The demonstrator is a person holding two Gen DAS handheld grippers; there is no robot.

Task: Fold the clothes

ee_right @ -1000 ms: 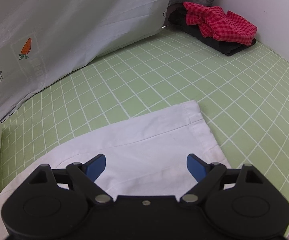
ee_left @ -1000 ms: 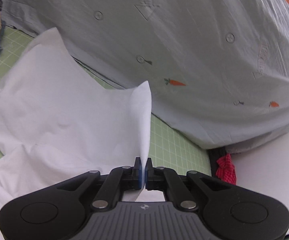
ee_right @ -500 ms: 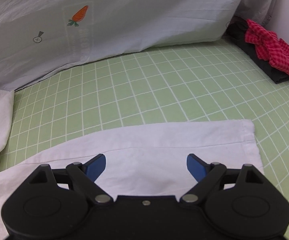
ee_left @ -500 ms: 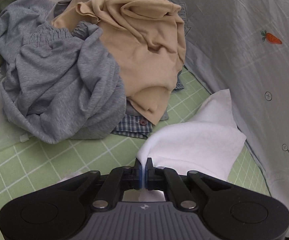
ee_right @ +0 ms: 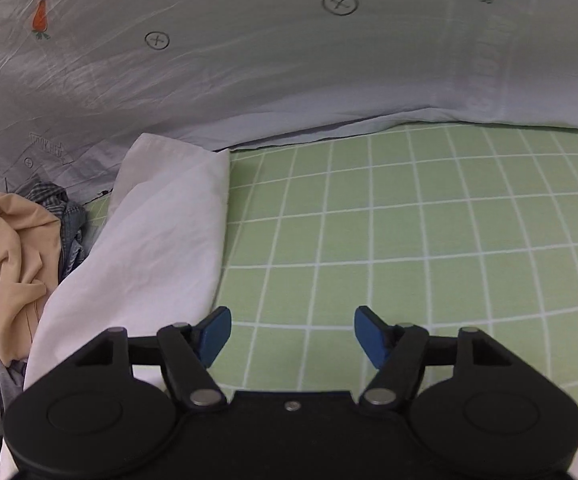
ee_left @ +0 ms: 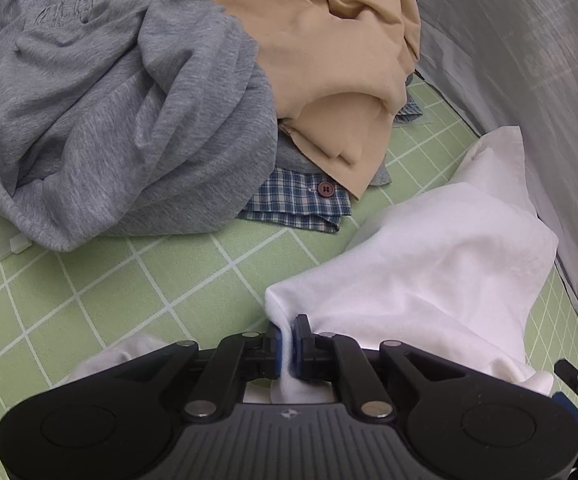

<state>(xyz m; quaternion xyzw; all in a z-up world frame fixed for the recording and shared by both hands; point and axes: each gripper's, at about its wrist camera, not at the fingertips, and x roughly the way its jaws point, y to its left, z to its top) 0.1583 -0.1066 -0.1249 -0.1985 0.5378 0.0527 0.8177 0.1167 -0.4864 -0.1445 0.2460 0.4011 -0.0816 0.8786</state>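
A white garment (ee_left: 429,264) lies bunched on the green checked mat (ee_left: 129,292). My left gripper (ee_left: 287,344) points steeply down just above the mat. Its blue pads still pinch a corner fold of the white garment, and the jaws are starting to open. In the right wrist view the same white garment (ee_right: 157,248) lies folded over at the left, with a straight edge running toward me. My right gripper (ee_right: 293,332) hovers over bare green mat (ee_right: 409,240) just right of that edge. Its jaws are closing, still wide apart, with nothing between them.
A pile of clothes sits beyond the left gripper: a grey garment (ee_left: 109,120), a tan garment (ee_left: 329,60) and a blue plaid shirt (ee_left: 297,200). A pale grey carrot-print bedding (ee_right: 289,60) bounds the far side of the mat.
The left gripper swung toward the clothes pile and came down, bringing the held white corner to the mat. The right gripper slid left off the white garment onto bare mat, and its jaws narrowed.
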